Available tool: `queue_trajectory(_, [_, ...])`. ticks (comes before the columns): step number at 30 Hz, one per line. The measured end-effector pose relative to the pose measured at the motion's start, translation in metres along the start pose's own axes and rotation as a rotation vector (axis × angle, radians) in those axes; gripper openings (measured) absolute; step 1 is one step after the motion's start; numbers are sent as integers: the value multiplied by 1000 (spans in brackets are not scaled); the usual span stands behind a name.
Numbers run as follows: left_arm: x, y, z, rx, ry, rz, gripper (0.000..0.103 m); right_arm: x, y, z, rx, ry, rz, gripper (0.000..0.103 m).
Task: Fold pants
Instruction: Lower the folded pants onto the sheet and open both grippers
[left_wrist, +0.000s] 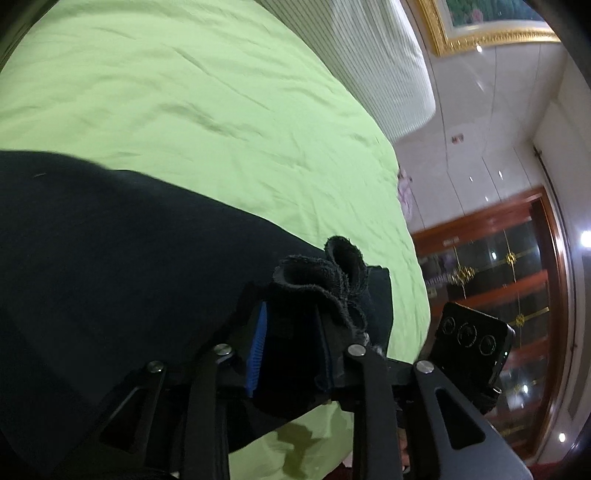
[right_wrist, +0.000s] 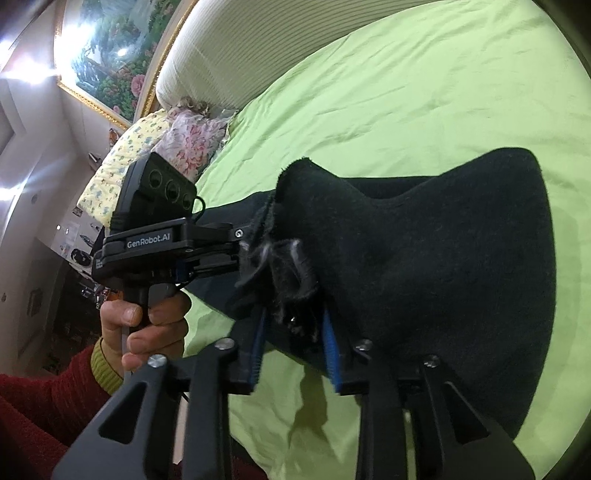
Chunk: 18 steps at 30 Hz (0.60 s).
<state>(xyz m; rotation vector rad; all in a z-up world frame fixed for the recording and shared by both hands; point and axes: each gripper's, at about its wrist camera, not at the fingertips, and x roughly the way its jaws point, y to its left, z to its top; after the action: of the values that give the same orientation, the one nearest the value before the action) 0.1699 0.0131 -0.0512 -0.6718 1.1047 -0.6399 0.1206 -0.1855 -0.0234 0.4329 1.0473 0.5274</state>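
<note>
Black pants (left_wrist: 110, 258) lie across a green bedsheet (left_wrist: 184, 92). In the left wrist view their frayed fleecy hem (left_wrist: 332, 273) bunches up between the blue pads of my left gripper (left_wrist: 295, 317), whose jaws stand a little apart with the cloth loose between them. In the right wrist view the pants (right_wrist: 424, 258) spread to the right. My right gripper (right_wrist: 295, 325) has its jaws parted around another bunched edge, with green sheet showing below the cloth. Just to its left is my left gripper (right_wrist: 242, 247), held by a hand (right_wrist: 147, 321) and touching the same end of the pants.
A white ribbed headboard (right_wrist: 229, 48) runs along the far side of the bed (right_wrist: 406, 92). Floral pillows (right_wrist: 184, 136) lie at its corner under a gold-framed painting (right_wrist: 99, 55). A wooden glass-door cabinet (left_wrist: 498, 258) stands beyond the bed's edge. A red sleeve (right_wrist: 44, 406) is at lower left.
</note>
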Motion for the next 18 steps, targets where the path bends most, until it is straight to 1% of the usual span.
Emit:
queue_trajectory(4, [-17, 1, -8, -7, -66, 47, 34, 1, 4, -1, -9, 8, 8, 42])
queue_trajectory(6, [-29, 4, -13, -31, -106, 51, 43, 2, 5, -3, -5, 20, 25, 42])
queue_trajectory(7, [-34, 6, -16, -45, -123, 53, 44, 3, 5, -4, -4, 28, 33, 42])
queue_trajectory(9, [-49, 14, -24, -71, -165, 61, 47, 5, 9, -4, -10, 43, 46, 43])
queue_trajectory(11, [-60, 19, -31, -102, -197, 56, 48, 4, 13, -4, -24, 38, 52, 43])
queue_trajectory(12, [-65, 21, -33, -115, -210, 58, 51, 3, 17, -3, -31, 33, 58, 43])
queue_trajectory(15, [-80, 30, -42, -153, -249, 79, 56, 0, 22, 1, -39, 23, 71, 43])
queue_trajectory(18, [-94, 37, -52, -186, -288, 104, 57, -4, 32, 8, -64, 5, 85, 43])
